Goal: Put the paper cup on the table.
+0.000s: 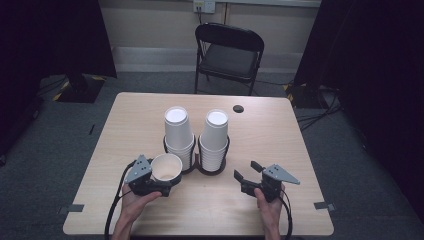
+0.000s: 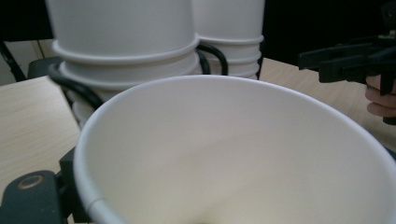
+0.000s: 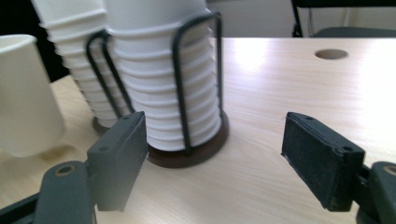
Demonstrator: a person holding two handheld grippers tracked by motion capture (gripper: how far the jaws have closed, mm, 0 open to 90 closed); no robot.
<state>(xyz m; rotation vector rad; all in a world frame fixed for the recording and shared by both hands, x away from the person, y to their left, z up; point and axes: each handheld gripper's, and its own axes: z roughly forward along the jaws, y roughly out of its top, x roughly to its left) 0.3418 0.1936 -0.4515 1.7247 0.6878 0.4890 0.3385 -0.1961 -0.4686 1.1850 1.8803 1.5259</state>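
Left tongs (image 1: 165,189) grip a cup (image 1: 166,167) by its wall, mouth up, just in front of the left stack (image 1: 178,132) on the bench (image 1: 280,140). Right tongs (image 1: 248,171) gape empty, near the right stack (image 1: 215,137).

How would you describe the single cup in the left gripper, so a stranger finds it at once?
On the wooden table stand two black wire holders with stacked white cups. Just in front of the left stack, the left gripper holds one paper cup. Unlike the upside-down stacks, it is alone, with its mouth open upward.
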